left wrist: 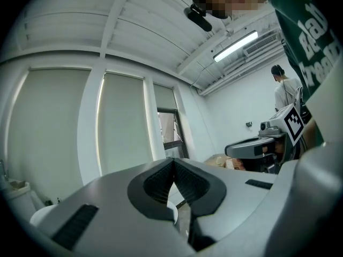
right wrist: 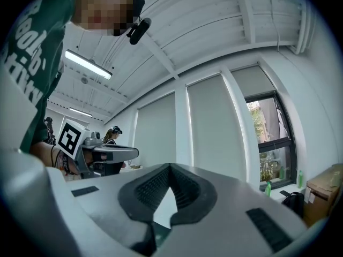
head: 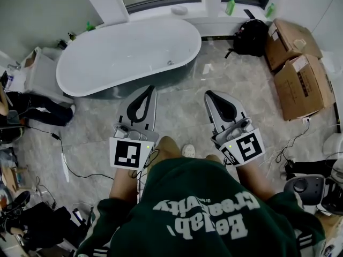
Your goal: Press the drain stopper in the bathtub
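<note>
A white oval bathtub (head: 123, 55) stands on the grey floor ahead of me, and its small round drain stopper (head: 170, 62) shows on the tub floor near the right end. My left gripper (head: 150, 89) is held at waist height, short of the tub's near rim, its jaws closed with nothing between them. My right gripper (head: 208, 94) hovers beside it over the floor, also shut and empty. In the left gripper view the left gripper (left wrist: 172, 163) points up at the blinds and ceiling. The right gripper (right wrist: 170, 168) does the same in its own view.
A black backpack (head: 251, 36) and cardboard boxes (head: 299, 80) sit to the right of the tub. Green bottles (head: 230, 6) stand on the window ledge. A white cabinet (head: 40, 71) is left of the tub, with cables (head: 61, 154) across the floor. Another person (left wrist: 284, 87) stands behind.
</note>
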{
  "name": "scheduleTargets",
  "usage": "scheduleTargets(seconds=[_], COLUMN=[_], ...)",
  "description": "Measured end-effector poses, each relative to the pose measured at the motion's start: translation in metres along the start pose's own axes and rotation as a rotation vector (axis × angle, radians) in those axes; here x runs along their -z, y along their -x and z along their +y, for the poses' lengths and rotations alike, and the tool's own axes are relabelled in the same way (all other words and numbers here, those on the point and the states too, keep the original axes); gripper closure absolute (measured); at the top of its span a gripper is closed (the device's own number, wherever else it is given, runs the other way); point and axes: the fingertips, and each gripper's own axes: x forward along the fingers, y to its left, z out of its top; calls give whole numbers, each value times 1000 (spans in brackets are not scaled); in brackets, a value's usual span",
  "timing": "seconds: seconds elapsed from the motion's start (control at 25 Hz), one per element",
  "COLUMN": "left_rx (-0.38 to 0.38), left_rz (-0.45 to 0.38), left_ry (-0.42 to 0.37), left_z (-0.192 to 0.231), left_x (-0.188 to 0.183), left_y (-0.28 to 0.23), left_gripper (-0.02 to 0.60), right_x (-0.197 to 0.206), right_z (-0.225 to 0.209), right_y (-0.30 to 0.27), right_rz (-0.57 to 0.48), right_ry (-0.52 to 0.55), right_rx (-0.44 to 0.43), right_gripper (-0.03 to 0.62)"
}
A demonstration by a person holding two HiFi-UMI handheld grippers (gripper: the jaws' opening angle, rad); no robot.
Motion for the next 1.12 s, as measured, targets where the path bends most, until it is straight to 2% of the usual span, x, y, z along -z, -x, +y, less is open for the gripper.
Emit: scheduleTargets(seconds=[0.44,0.56,0.92,1.12], left_rx=[10,5,-1,-1], left_rz=[-23,-6,-20,-28], left_ry=[-41,-49,-58,-44], left_z=[-1,4,39,75], left_x=[0,9,20,35], left_y=[0,-2,-34,-64], left_gripper=[574,574,574,574], right_x=[9,15,22,35], right_z=[7,5,-21,-35], right_y=[-8,-14,-52,-92], right_rz=[-15,-11,-7,6], right_ry=[-17,-15,13,20], right_rx=[-7,-13,-2,13], right_gripper=[585,585,585,585])
